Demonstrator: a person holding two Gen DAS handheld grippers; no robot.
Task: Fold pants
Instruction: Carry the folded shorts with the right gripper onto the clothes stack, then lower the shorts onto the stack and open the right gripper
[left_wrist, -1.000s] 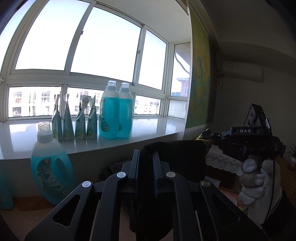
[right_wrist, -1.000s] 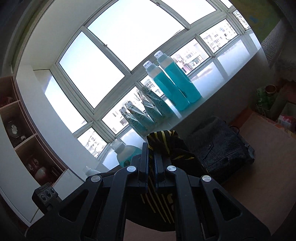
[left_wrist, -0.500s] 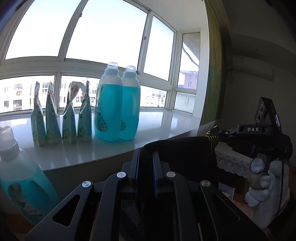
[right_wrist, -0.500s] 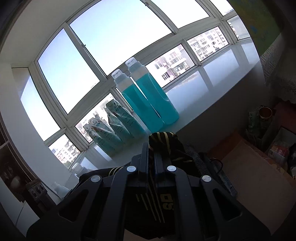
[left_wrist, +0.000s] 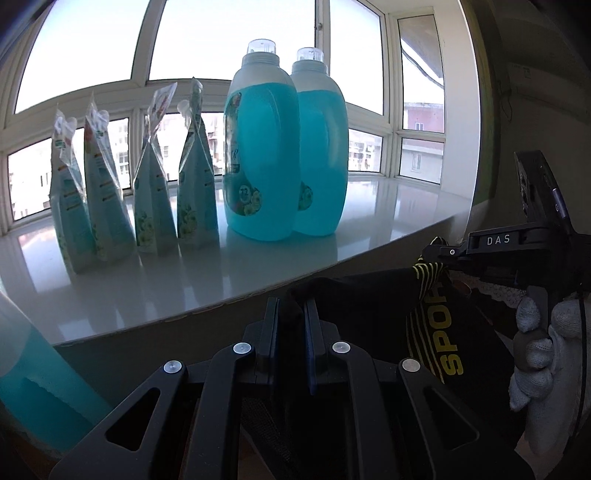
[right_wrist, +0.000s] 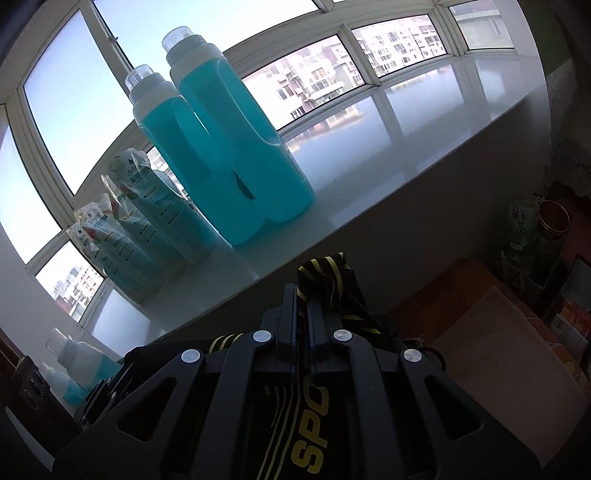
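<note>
The black pants (left_wrist: 373, 295) with yellow stripes and yellow lettering hang in the air, stretched between both grippers. My left gripper (left_wrist: 291, 306) is shut on one black edge of the fabric. My right gripper (right_wrist: 302, 295) is shut on the yellow-striped edge of the pants (right_wrist: 325, 273). In the left wrist view the right gripper (left_wrist: 439, 254) shows at the right, held by a white-gloved hand (left_wrist: 535, 354), pinching the striped corner. Both grippers are close to the window sill.
A white window sill (left_wrist: 369, 221) runs ahead with two large blue detergent bottles (left_wrist: 262, 147) and several refill pouches (left_wrist: 147, 184). Another blue bottle (left_wrist: 33, 376) stands low at the left. A tea bag and a tin (right_wrist: 546, 221) sit at the right.
Both grippers have moved forward towards the sill with the pants held between them; the bottles loom larger. Both grips are unchanged.
</note>
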